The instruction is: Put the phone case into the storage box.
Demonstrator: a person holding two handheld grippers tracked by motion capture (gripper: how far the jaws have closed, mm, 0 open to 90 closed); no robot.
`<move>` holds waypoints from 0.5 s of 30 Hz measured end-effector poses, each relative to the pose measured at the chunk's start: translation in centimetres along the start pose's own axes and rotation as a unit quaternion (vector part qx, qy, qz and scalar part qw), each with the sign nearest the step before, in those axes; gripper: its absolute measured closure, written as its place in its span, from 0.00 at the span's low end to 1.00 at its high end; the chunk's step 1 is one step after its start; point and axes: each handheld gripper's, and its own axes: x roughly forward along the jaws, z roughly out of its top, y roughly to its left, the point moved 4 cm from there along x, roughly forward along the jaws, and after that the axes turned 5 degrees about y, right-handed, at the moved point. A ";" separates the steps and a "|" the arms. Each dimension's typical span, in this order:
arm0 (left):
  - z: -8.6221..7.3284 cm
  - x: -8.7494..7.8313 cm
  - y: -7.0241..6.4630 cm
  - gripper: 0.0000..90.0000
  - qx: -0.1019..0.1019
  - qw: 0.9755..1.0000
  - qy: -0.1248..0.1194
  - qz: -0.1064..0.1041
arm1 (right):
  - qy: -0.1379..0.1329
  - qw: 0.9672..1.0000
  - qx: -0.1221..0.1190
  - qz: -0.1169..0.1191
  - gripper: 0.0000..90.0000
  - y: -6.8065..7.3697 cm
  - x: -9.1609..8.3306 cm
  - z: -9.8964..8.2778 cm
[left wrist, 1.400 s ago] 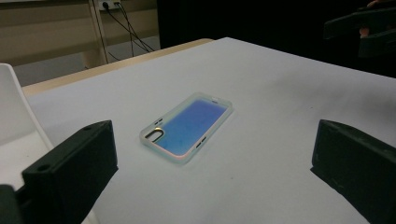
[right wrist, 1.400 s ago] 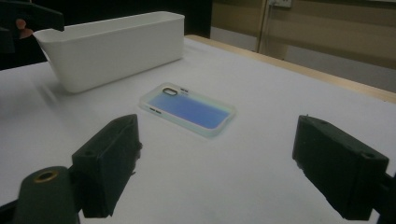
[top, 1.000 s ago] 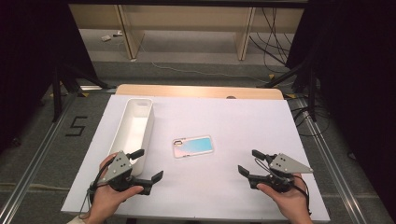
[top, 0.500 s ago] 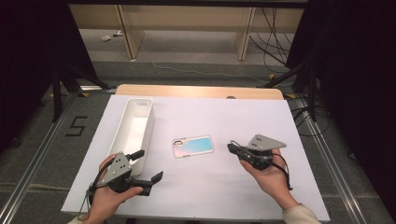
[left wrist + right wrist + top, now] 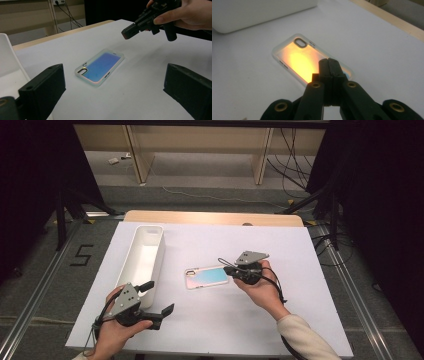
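Observation:
An iridescent phone case (image 5: 206, 277) lies flat at the middle of the white table, camera cutout toward the left. My right gripper (image 5: 226, 267) hovers just over the case's right end, jaws pressed together with nothing between them. In the right gripper view the shut tips (image 5: 329, 63) sit above the case (image 5: 297, 55). My left gripper (image 5: 157, 297) rests open near the front left. The left gripper view has its spread fingers (image 5: 42, 87) framing the case (image 5: 100, 66), with the right gripper (image 5: 126, 33) held above the table beyond it.
A long white bin (image 5: 142, 257) stands left of the case, its near end beside my left gripper; its wall (image 5: 7, 62) shows at the left of the left gripper view. The table's wooden edge (image 5: 215, 217) runs along the back. Dark curtains flank both sides.
My right hand has travelled left from the table's right side to the case, and its jaws went from open to shut. The left hand and the case have not moved.

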 end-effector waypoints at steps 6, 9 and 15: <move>0.0 0.0 0.0 0.04 -0.001 1.000 0.003 0.003 | 0.031 0.999 -0.003 0.005 1.00 -0.2 1.7 -0.4; 0.0 0.0 0.0 0.04 -0.002 1.000 0.000 -0.001 | 0.059 0.998 -0.006 0.007 1.00 -0.1 3.2 -0.6; 0.0 -0.1 0.0 0.04 -0.002 1.000 0.002 0.001 | 0.075 0.997 -0.012 0.001 1.00 -0.1 4.5 -0.7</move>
